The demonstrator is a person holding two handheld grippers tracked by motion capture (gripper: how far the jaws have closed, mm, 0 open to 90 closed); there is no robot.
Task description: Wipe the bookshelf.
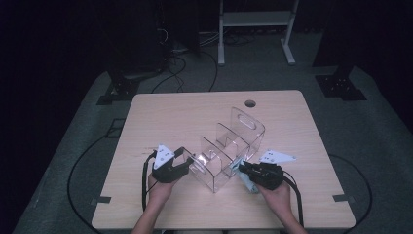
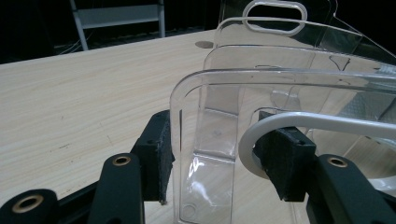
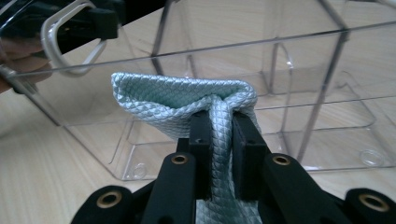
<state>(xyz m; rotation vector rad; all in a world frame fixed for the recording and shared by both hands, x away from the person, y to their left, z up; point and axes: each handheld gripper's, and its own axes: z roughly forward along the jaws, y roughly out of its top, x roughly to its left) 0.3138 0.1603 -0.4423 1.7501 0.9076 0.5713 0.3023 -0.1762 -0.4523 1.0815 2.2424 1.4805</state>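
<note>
- My left gripper (image 1: 186, 163) pinches the clear organizer's (image 1: 234, 146) end wall at nine o'clock.
- My right gripper (image 1: 242, 169) pinches a teal cloth (image 3: 187, 95) just outside; wiping looks barely begun.

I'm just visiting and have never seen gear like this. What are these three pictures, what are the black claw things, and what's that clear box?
No robot here: a person holds a hand-operated two-jaw gripper in each hand. One picture looks down from above on the wooden table. The other two come from small cameras riding on the grippers, looking along their black jaws.

On the table stands a clear plastic organizer with stepped dividers and a handle slot in its tallest panel.

The left gripper straddles the organizer's front wall, one pad outside, one inside beside a white curved rim; whether the pads press it I cannot tell.

The right gripper is shut on a folded pale-green textured cloth, held next to the organizer's side.
</note>
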